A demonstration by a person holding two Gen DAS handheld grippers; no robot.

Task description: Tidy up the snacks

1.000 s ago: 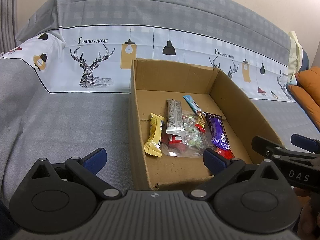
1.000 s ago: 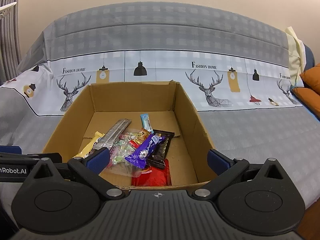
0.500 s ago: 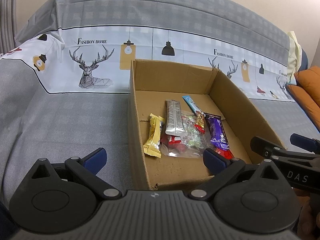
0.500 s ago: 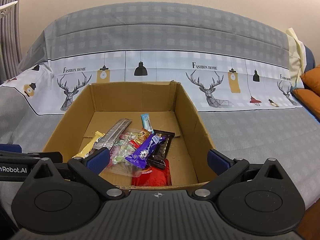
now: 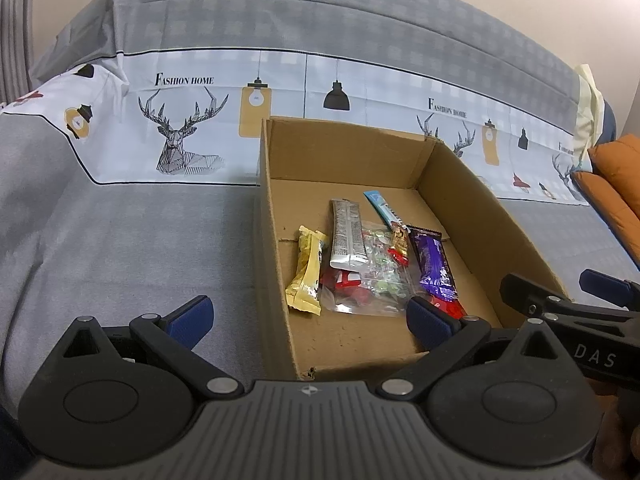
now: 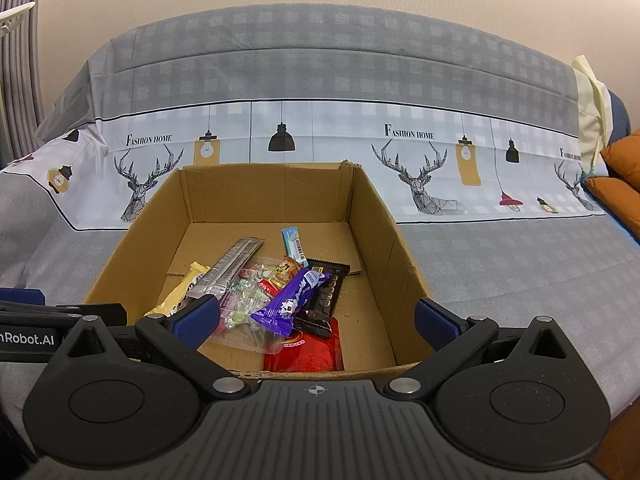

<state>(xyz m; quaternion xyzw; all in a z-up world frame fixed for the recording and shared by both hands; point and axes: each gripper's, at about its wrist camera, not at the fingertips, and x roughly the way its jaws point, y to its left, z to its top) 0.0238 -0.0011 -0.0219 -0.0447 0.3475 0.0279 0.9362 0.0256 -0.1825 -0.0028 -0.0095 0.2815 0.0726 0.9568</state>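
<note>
My left gripper (image 5: 308, 316): spread wide, holding nothing, before the box.
My right gripper (image 6: 316, 316): likewise released.
Cardboard box (image 6: 372, 216): on the printed sofa cover (image 6: 500, 256).
Snacks: purple chocolate bar (image 6: 294, 300), yellow bar (image 5: 306, 276), silver pouch (image 5: 347, 238) piled inside.

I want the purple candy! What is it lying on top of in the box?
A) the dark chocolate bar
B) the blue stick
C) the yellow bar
A: in the right wrist view the purple candy lies across the dark chocolate bar in the cardboard box.

A home living room — cloth-draped sofa (image 6: 320, 60), orange cushion (image 6: 624, 160).
</note>
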